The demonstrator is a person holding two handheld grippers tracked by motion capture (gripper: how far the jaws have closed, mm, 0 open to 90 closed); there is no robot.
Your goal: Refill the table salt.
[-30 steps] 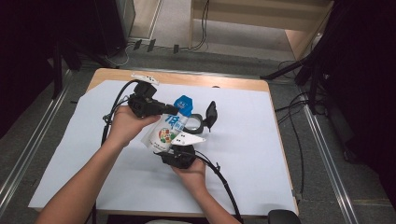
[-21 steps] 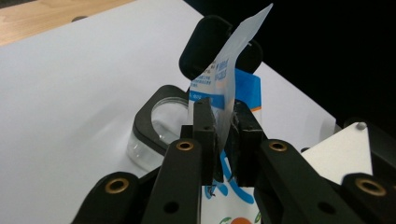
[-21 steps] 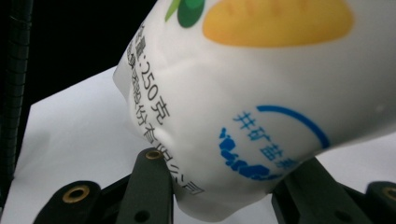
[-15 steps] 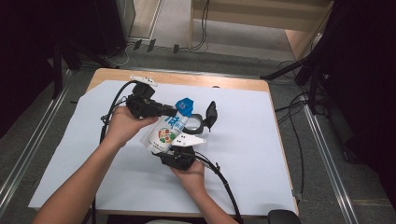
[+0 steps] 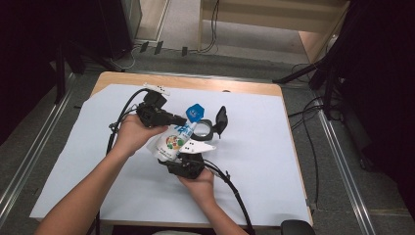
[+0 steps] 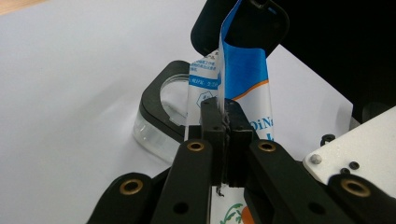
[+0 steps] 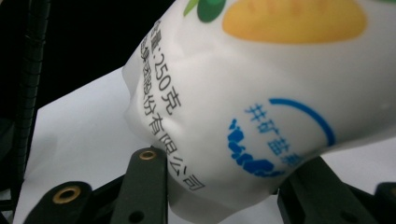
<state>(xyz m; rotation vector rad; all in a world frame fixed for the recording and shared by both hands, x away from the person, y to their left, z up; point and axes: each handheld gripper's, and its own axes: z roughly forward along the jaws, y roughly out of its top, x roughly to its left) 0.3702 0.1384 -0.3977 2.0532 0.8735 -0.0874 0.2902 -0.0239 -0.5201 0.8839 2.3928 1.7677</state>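
Observation:
A white pouch (image 5: 170, 142) with a blue top and fruit print is held up between both grippers above the table. My left gripper (image 5: 182, 122) comes in from the left and is shut on the pouch's flat blue-and-white upper edge (image 6: 243, 79); its jaws (image 6: 223, 119) have just closed tight on that edge. My right gripper (image 5: 175, 155) comes up from below. Its jaws (image 7: 224, 182) press into the sides of the pouch's bulging lower body (image 7: 261, 93), which dents between them.
A clear round container (image 5: 203, 129) with a black rim lies just behind the pouch, its black lid (image 5: 221, 120) flipped up. A white paper sheet (image 5: 274, 147) covers the wooden table (image 5: 235, 88). Cables trail from both grippers.

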